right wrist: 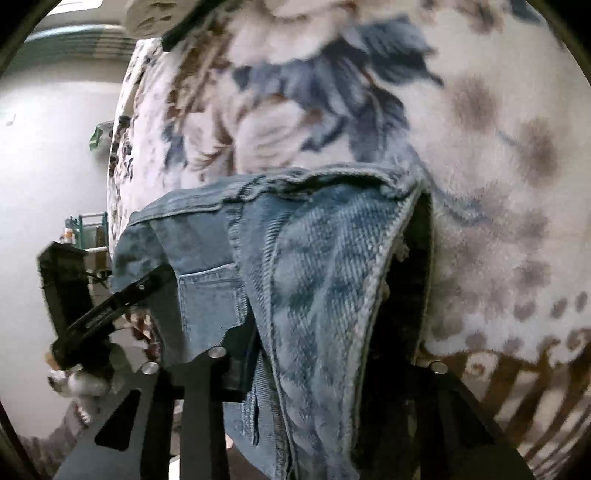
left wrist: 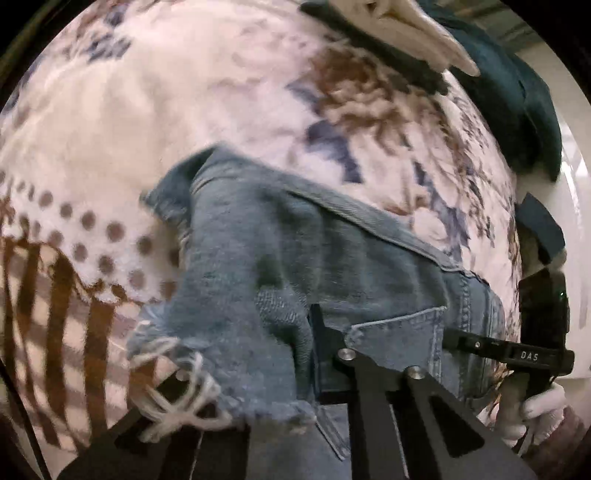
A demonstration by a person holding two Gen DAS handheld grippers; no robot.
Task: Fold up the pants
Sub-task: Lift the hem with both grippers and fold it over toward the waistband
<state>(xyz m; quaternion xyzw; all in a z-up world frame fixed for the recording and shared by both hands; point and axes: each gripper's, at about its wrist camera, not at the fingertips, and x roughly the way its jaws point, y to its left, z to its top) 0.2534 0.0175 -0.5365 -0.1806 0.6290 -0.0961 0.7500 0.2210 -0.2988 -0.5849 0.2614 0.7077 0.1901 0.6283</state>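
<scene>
Light blue denim pants (left wrist: 280,254) with a frayed hem (left wrist: 173,395) hang over a pale floral blanket (left wrist: 147,110). My left gripper (left wrist: 255,373) is shut on the pants near the frayed hem and holds them up. My right gripper (right wrist: 325,354) is shut on the pants (right wrist: 317,266) too, with denim draped between its fingers. A back pocket (left wrist: 402,339) shows in the left wrist view and it also shows in the right wrist view (right wrist: 210,295). Each view shows the other gripper beside the pants, the right one (left wrist: 532,354) and the left one (right wrist: 107,310).
A dark teal cloth (left wrist: 517,92) and a white item (left wrist: 413,33) lie at the blanket's far end. A white wall (right wrist: 48,184) and a small shelf (right wrist: 88,229) are off the blanket's left side. A gloved hand (left wrist: 539,410) holds the right gripper.
</scene>
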